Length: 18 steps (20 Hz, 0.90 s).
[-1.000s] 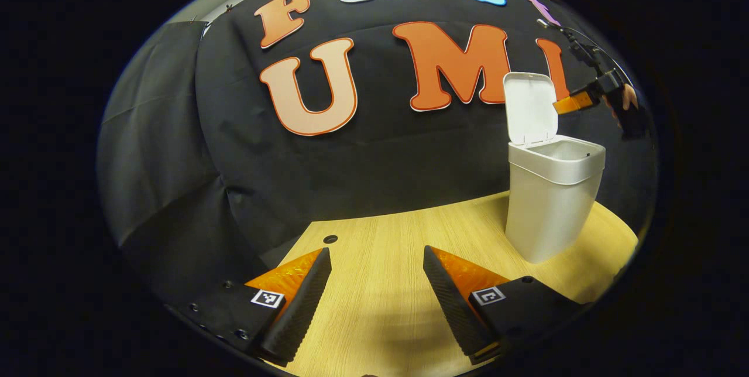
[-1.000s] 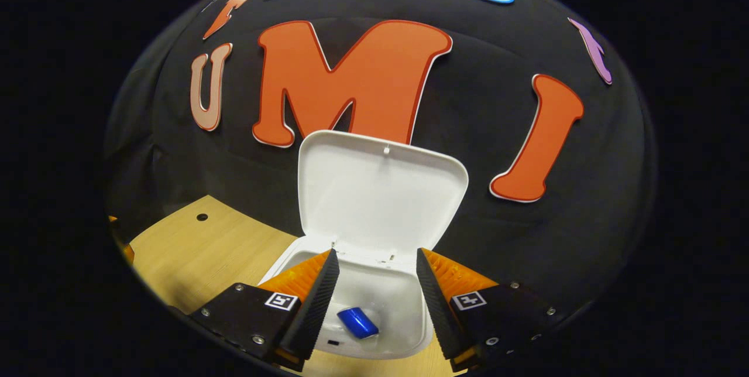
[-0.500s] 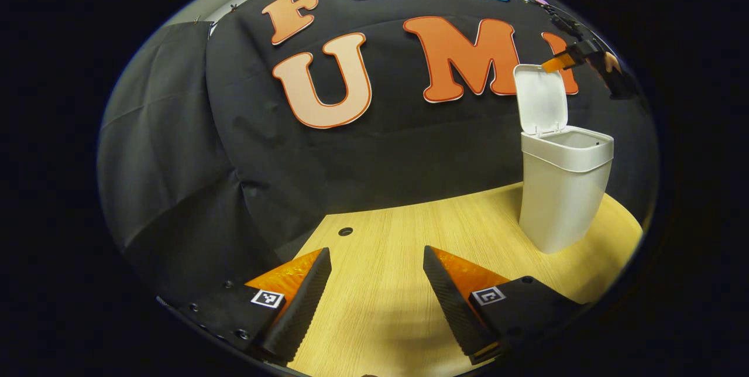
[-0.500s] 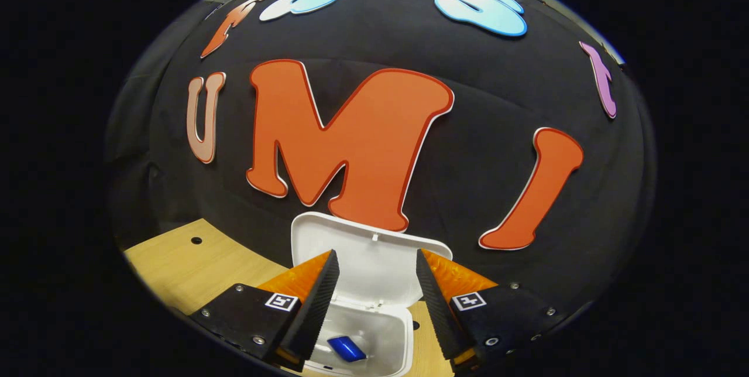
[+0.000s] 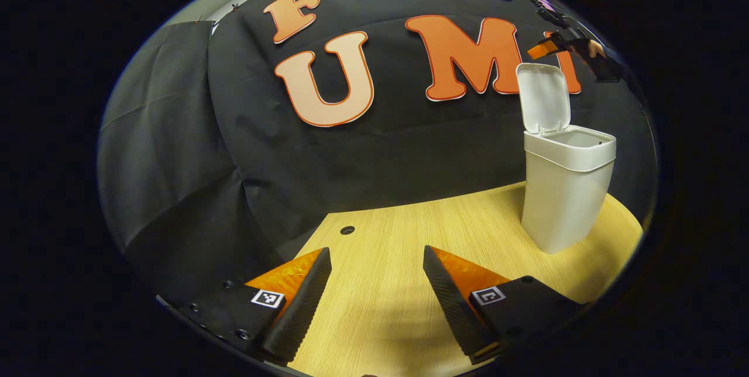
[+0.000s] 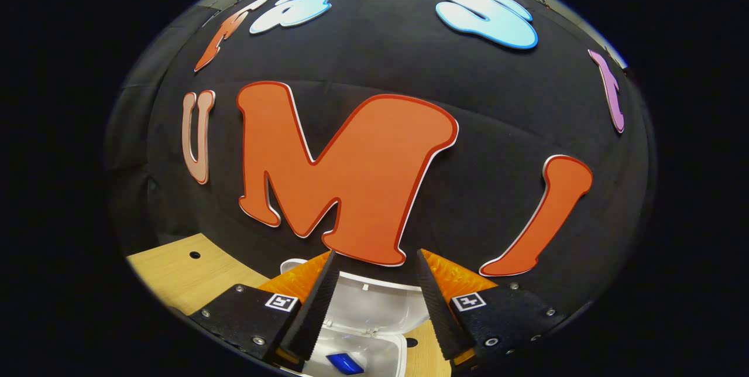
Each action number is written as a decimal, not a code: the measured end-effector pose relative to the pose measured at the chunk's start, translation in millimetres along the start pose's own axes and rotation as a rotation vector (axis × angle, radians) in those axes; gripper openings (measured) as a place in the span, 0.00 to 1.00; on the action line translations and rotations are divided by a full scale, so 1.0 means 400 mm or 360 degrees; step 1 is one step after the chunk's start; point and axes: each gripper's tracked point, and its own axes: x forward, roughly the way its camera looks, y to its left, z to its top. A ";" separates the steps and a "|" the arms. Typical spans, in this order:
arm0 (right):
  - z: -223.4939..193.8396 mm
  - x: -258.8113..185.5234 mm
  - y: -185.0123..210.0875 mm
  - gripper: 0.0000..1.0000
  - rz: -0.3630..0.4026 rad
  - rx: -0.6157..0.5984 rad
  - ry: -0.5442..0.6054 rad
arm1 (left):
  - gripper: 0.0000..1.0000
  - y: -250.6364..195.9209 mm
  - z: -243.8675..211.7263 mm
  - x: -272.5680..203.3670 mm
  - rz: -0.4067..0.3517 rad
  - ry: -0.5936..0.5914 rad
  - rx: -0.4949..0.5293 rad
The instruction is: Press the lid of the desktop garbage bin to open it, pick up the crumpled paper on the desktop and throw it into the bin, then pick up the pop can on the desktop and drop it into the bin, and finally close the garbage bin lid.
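While the left gripper (image 5: 374, 289) sits low over the wooden table (image 5: 398, 236), its 2 fingers (image 5: 298, 304) stand well apart with nothing between them, only bare table top showing in the gap. At the far left of the left gripper view the black cloth wall (image 5: 175, 148) hangs in folds down to the table edge, and a small round hole (image 5: 347, 229) is cut in the table near that edge. Moving right in the same view, the white bin (image 5: 564, 189) stands upright on the table near the right rim, well apart from the left gripper. Its lid (image 5: 543, 98) is swung up on the rear hinge and stands close to vertical, so the mouth of the bin is open. Above and just right of the lid's top edge the right gripper (image 5: 544, 49) hangs in the air, held by a hand (image 5: 597, 49); from this distance I cannot tell whether it touches the lid. In the right gripper view, a corner of the table with another hole (image 6: 194, 254) shows at the lower left. The right gripper (image 6: 373, 307) has its 2 fingers apart, holding nothing, and it looks down past the raised lid (image 6: 374, 307) into the bin (image 6: 380, 353) directly below. Inside the bin a blue can (image 6: 345, 363) lies on its side. The crumpled paper cannot be made out in the part of the bin interior that is visible.
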 end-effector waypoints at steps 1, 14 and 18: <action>-0.015 0.010 -0.002 0.80 -0.0005 0.0012 0.0028 | 1.00 0.001 0.001 0.001 0.0000 -0.0002 0.0006; -0.064 -0.115 0.021 0.79 0.0056 0.0101 0.0099 | 1.00 -0.035 0.010 0.011 -0.0128 -0.0026 0.0023; -0.100 -0.165 0.034 0.79 0.0086 0.0136 0.0154 | 1.00 -0.054 0.014 0.012 -0.0194 -0.0040 0.0028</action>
